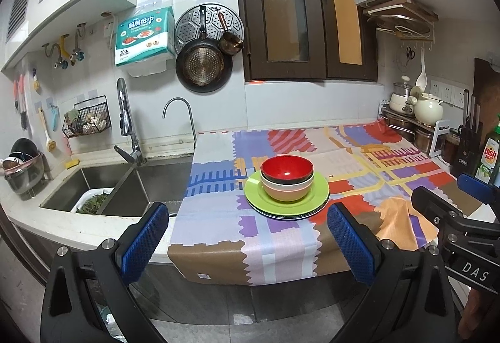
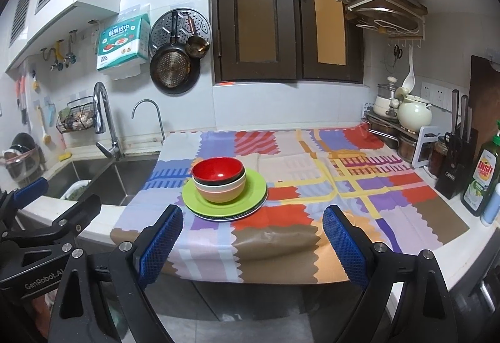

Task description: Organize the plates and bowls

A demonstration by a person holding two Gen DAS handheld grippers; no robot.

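The biggest risk that I see is the whole stack. The green plate lies on the patterned cloth that covers the tabletop, with at least one more plate under it, and the bowls stand nested on it, the red bowl on top. The stack sits near the front edge, not far from the sink. If I push it from one side only, or catch the cloth that hangs over the edge, I think everything can slide together or tip.

A smaller risk: the nested bowls can stick, so lifting the red one may drag the tan bowl with it.

My left fingers are wide apart and hold nothing; they point a little downward at the stack, short of the tabletop. My right fingers are the same, open and empty, just beside the left ones.
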